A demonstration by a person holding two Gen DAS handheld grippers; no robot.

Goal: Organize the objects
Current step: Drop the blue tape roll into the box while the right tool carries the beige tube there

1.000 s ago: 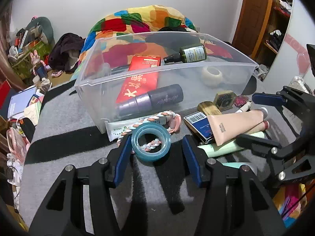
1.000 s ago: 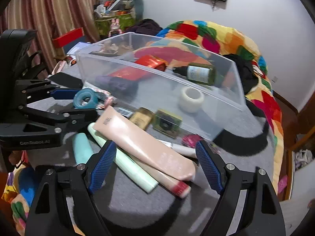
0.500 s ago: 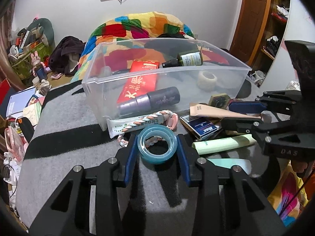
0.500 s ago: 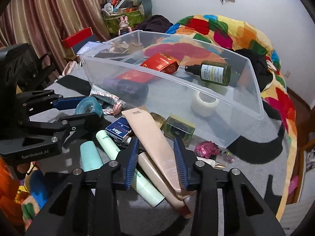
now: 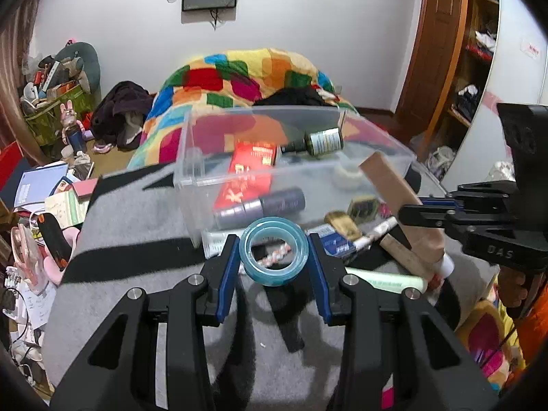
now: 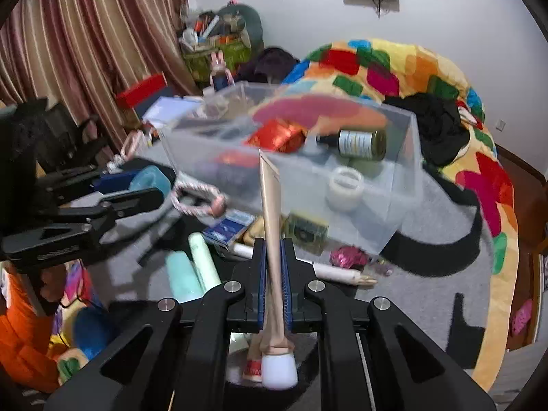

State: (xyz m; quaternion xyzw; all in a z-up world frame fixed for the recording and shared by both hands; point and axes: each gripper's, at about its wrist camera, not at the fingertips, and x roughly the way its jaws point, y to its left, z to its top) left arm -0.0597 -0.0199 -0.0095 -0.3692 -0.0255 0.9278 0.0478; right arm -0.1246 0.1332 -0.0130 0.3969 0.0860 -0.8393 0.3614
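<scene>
A: What is held between the fingers of the left gripper (image 5: 274, 260)?

B: A roll of blue tape (image 5: 273, 255) is clamped there, a blue pad pressed against each side of its ring. The roll is seen lifted clear of the grey blanket (image 5: 137, 233), and a braided pink-and-white rope ring (image 6: 198, 198) can be made out through its hole and beyond it.

A: And the right gripper (image 6: 273, 274)?

B: Its jaws have just been closing and are now shut on a flattened beige tube (image 6: 270, 205). The tube is pinched near its lower part; its white cap (image 6: 279, 366) hangs below the pads, towards the camera, while the crimped end is pointed up and away past the fingertips.

A: Where is the clear bin (image 5: 274, 171) found relative to the fingers?

B: It is set just ahead of both pairs of fingertips, on the blanket. Inside it a red box (image 5: 250, 167), a dark grey can (image 5: 260, 205), a small green bottle (image 6: 359, 144) lying on its side and a white tape roll (image 6: 344, 188) are seen.

A: What is left lying outside the bin?

B: Below and to the left of the right fingers, two pale green tubes (image 6: 195, 267) are laid side by side. A blue box (image 6: 229, 227) and a small gold-edged box (image 6: 306, 231) are placed just ahead of those fingers, against the bin's near wall. A pink hair clip (image 6: 347, 257) is seen to the right of them.
</scene>
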